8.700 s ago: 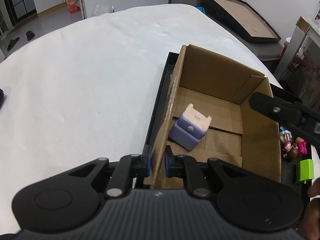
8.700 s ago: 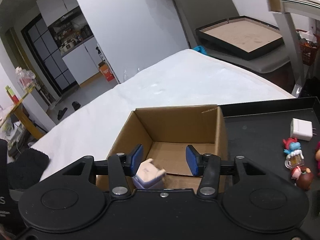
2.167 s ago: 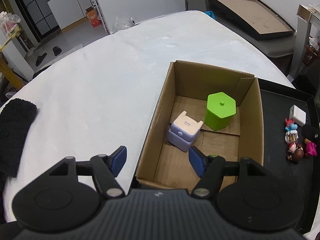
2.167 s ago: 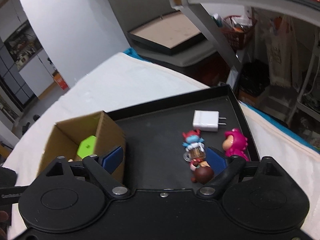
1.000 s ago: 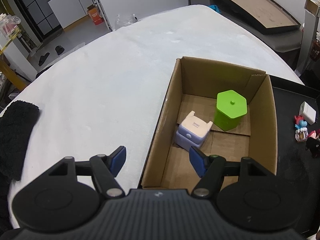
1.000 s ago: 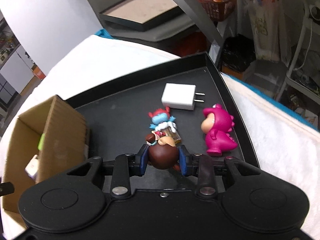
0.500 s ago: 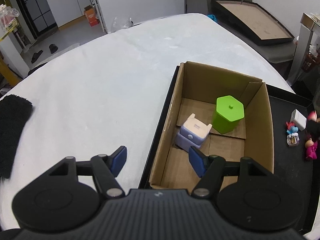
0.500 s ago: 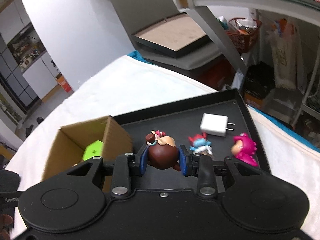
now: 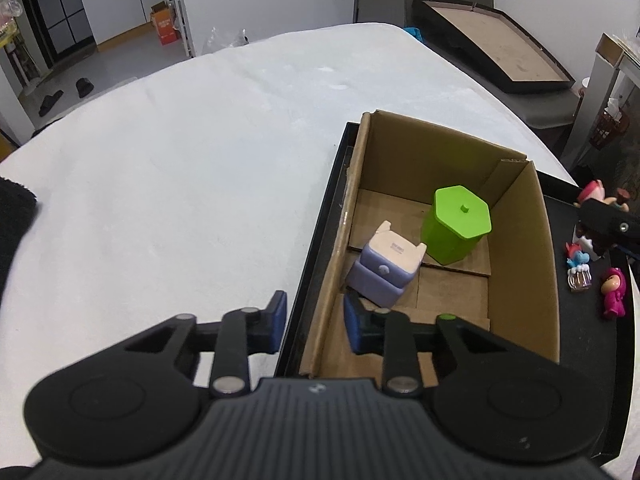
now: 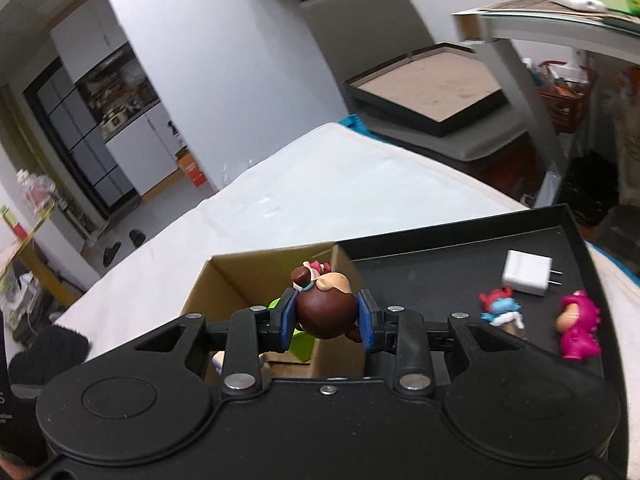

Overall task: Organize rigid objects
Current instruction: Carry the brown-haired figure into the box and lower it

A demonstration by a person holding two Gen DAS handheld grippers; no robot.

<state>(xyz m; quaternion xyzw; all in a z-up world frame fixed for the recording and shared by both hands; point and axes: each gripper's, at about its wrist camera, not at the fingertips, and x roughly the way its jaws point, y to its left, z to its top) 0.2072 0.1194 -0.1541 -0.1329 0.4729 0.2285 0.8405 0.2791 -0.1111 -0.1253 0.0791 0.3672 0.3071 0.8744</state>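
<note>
Since half a second ago, your left hand-held gripper (image 9: 312, 322) has narrowed its gap and dropped toward the near left wall of the cardboard box (image 9: 516, 248), while your right one has carried the figurine closer to the box.

From the left wrist, your left hand-held gripper is partly open and holds nothing; its pads straddle the box's left wall, one outside, one inside. Within the box, a lavender block (image 9: 384, 266) lies tilted near the left wall, and a green hexagonal container (image 9: 456, 228) stands upright just beyond it. The box sits on a black tray (image 9: 592, 336) on the white table (image 9: 180, 184). At the right edge your right hand-held gripper comes into view beside the box's right wall, above the tray.

From the right wrist, your right hand-held gripper (image 10: 326, 316) is clamped on a brown-headed figurine (image 10: 324, 308), held over the box's right wall. On the tray to the right rest a white charger (image 10: 526, 272), a small blue and red figure (image 10: 500, 310) and a pink dinosaur toy (image 10: 578, 326), each apart from the others.
</note>
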